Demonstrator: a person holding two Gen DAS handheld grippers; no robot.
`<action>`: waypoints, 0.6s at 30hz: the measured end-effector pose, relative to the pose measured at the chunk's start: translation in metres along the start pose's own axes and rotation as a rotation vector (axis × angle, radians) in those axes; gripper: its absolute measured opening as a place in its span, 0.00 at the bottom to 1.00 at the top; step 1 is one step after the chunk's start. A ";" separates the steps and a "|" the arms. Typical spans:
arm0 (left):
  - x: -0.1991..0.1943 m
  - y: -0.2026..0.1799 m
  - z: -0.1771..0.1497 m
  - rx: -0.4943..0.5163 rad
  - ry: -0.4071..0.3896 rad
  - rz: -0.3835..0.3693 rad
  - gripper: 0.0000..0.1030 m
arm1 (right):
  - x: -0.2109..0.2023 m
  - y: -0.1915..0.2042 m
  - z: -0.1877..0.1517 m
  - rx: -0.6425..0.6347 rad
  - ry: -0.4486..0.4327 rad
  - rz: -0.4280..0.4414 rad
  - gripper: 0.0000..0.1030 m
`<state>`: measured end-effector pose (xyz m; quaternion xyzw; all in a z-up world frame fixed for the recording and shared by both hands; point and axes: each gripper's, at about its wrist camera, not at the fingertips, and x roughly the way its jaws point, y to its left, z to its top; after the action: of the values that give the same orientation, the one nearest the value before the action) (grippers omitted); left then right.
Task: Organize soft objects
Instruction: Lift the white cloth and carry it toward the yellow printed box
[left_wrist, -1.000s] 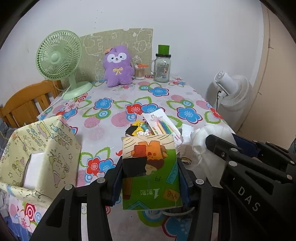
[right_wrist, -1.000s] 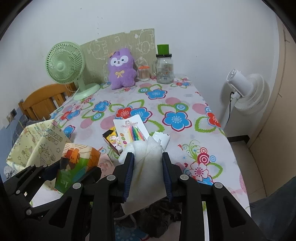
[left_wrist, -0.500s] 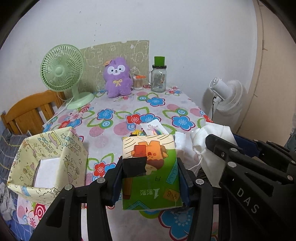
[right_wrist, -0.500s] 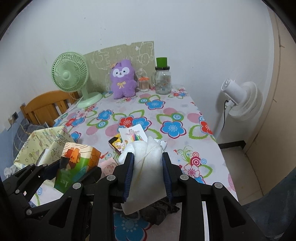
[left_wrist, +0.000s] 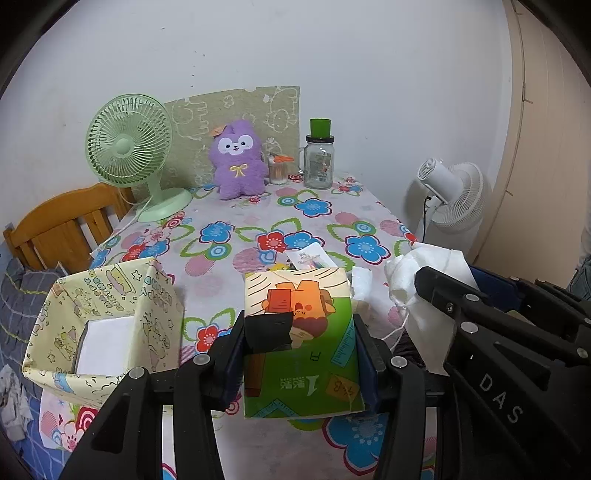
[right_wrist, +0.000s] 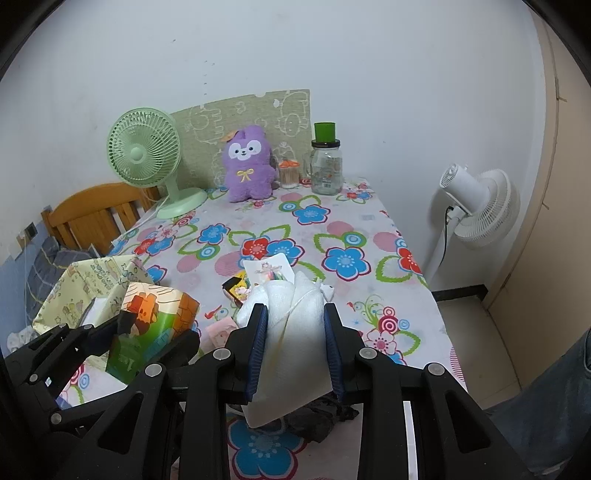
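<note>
Left tongs (left_wrist: 299, 343) closed on tissue pack (left_wrist: 297, 332), clamped across its width, lifted clear of worktop (left_wrist: 258, 221). Right tongs (right_wrist: 295, 332) closed on white cloth (right_wrist: 291, 332), bunched between pads, loose end hanging below. Both held aloft, probably for transfer into patterned fabric bin (left_wrist: 103, 317), open-topped at 9 o'clock of left tongs. Purple plush (left_wrist: 238, 162) upright at 12 o'clock, far edge, well apart from both tongs.
</note>
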<state>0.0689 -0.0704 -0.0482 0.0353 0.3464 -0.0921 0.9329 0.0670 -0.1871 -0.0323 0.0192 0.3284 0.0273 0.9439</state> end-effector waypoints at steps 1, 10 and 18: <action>0.000 0.002 0.000 0.002 -0.002 0.003 0.51 | 0.000 0.001 0.000 -0.001 -0.001 0.001 0.33; -0.002 0.028 0.004 -0.007 -0.003 0.013 0.51 | 0.006 0.029 0.009 -0.024 -0.007 0.016 0.33; 0.000 0.062 0.009 -0.035 0.011 0.020 0.51 | 0.016 0.058 0.019 -0.047 -0.004 0.049 0.33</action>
<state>0.0866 -0.0105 -0.0415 0.0232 0.3527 -0.0764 0.9323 0.0885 -0.1286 -0.0242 0.0052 0.3254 0.0582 0.9438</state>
